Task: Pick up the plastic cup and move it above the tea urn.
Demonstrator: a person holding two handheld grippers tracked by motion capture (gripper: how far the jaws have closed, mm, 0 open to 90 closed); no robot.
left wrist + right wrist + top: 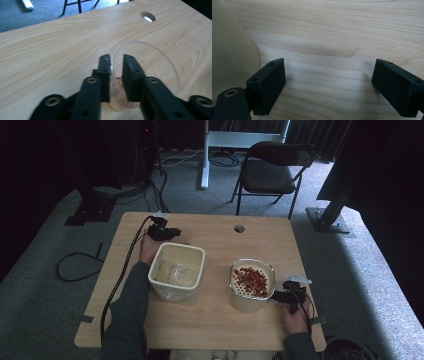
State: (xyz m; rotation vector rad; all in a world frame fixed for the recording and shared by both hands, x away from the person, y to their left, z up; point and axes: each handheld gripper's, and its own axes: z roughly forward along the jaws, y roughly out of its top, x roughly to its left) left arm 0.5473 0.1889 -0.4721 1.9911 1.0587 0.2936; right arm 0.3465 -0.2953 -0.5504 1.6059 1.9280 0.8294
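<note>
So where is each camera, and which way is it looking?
High view: sits above the person's side, looking forward and down on the table, white tub, strainer of red bits; forearms and both hands show.
Left gripper view: rides the left tool, looking along its jaws, which pinch a clear cup's rim.
Right gripper view: rides the right tool, looking down at bare wood; its jaws stand wide apart.
Shared: all show the wooden tabletop; the high and left gripper views both show its round hole.
</note>
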